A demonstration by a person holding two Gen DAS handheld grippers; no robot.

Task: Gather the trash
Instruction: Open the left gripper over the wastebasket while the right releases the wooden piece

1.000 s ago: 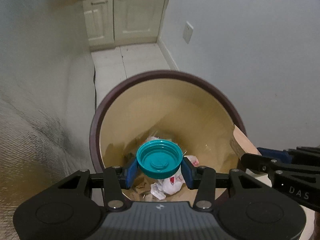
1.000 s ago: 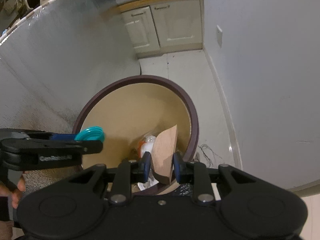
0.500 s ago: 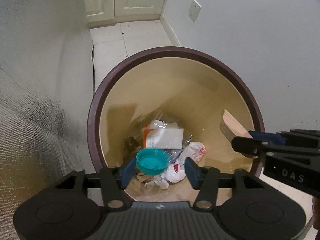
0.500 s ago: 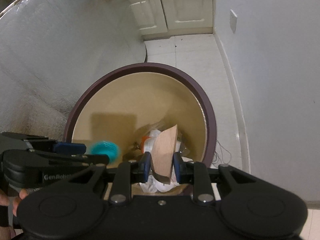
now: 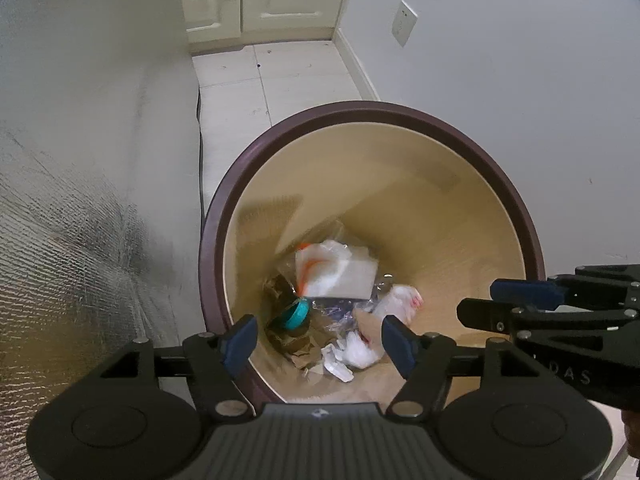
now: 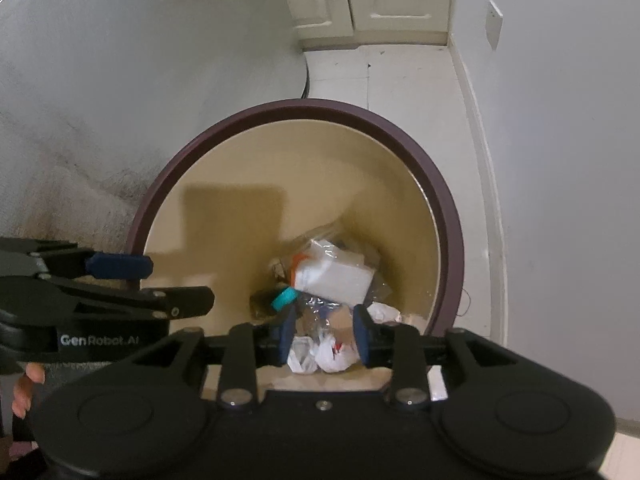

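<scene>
Nearest the cameras, both claws hang over the mouth of the bin (image 5: 516,204). The left gripper (image 5: 316,344) has its jaws spreading wide with nothing between them, and the right gripper (image 6: 324,334) is only narrowly parted and opening, also holding nothing. Below them, at the bottom of the bin, lies the trash: a teal lid (image 5: 295,314) on its edge, crumpled white paper (image 6: 320,354), a brown scrap of cardboard (image 5: 366,320), clear plastic wrap and a white packet with an orange corner (image 5: 334,272). Judging from this, both loads are dropped and this round looks finished; whether more litter waits elsewhere cannot be seen. The left gripper's side reads "GenRobot.AI"; the right's shows "DAS". Beyond are floor tiles (image 5: 280,76), cupboards and a wall socket (image 5: 406,22).
</scene>
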